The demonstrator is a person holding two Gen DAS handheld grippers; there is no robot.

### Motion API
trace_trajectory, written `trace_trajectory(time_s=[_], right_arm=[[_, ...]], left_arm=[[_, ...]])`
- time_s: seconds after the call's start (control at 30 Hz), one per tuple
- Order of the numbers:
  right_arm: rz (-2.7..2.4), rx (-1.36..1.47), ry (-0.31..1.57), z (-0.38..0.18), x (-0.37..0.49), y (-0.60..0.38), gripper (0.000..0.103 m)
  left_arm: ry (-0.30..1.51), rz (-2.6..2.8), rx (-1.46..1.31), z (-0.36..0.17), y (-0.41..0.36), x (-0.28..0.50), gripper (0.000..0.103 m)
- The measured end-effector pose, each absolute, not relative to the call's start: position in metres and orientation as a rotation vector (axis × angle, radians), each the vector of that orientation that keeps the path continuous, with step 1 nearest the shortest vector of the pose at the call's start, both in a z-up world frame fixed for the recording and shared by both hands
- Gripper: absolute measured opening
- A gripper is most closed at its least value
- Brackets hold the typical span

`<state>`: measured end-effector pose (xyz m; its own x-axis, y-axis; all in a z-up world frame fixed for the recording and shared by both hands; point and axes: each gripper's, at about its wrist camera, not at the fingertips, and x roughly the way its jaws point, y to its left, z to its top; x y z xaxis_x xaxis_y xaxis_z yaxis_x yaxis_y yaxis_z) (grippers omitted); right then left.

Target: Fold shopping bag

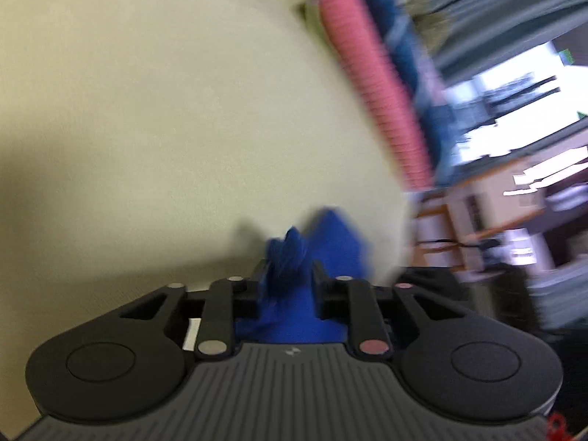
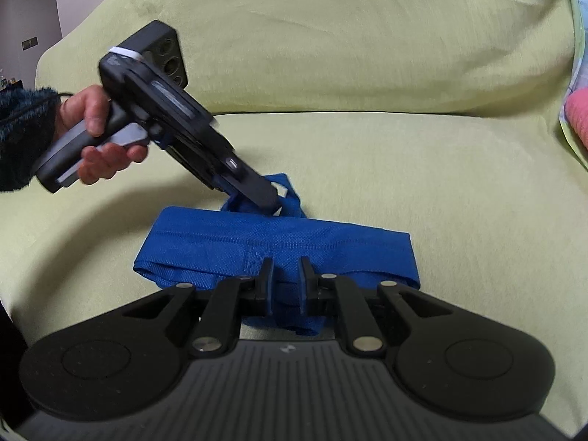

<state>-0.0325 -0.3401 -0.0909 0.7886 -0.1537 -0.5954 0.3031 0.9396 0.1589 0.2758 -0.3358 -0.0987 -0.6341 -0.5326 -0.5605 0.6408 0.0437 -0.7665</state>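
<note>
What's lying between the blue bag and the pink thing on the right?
Nothing: in the right wrist view, only bare green cushion separates the bag from the pink thing.

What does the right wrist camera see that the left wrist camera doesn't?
Only the right wrist view shows the whole folded blue shopping bag as a long band, the person's hand holding the left tool, and the right tool closed on the bag's near edge.

Only the left wrist view, which is blurry, shows a pink ribbed roll, cluttered shelves, and blue fabric bunched between the left tool's own fingers.

Both views show the blue bag and the pale green sofa cushion.
</note>
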Motion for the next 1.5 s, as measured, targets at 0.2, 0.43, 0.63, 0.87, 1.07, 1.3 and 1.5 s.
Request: trace_trajectory(time_s=[0.2, 0.43, 0.63, 0.87, 1.07, 1.3, 1.5], right_arm=[[-0.246, 0.262, 0.62, -0.09, -0.033, -0.344, 0.01], [-0.237, 0.305, 0.627, -0.093, -0.028, -0.355, 0.008], [-0.231, 0.365, 0.63, -0.095, -0.026, -0.365, 0.003], [-0.232, 0.669, 0.607, -0.102, -0.032, -0.398, 0.0], [-0.231, 1.016, 0.558, -0.115, -0.051, -0.42, 0.002], [-0.306, 1.215, 0.494, -0.114, -0.082, -0.399, 0.057], [-0.42, 1.397, 0.448, -0.134, -0.09, -0.387, 0.061]], left_arm=[[1.342, -1.872, 0.149, -0.094, -0.323, 0.273, 0.036], [0.974, -1.929, 0.681, -0.055, -0.331, 0.206, 0.037], [0.593, -1.871, 1.231, -0.047, -0.326, 0.133, 0.052], [0.379, -1.779, 1.42, -0.064, -0.309, 0.097, 0.061], [0.306, -1.72, 1.502, -0.073, -0.306, 0.082, 0.062], [0.28, -1.686, 1.522, -0.078, -0.307, 0.07, 0.062], [0.264, -1.67, 1.536, -0.077, -0.307, 0.065, 0.062]])
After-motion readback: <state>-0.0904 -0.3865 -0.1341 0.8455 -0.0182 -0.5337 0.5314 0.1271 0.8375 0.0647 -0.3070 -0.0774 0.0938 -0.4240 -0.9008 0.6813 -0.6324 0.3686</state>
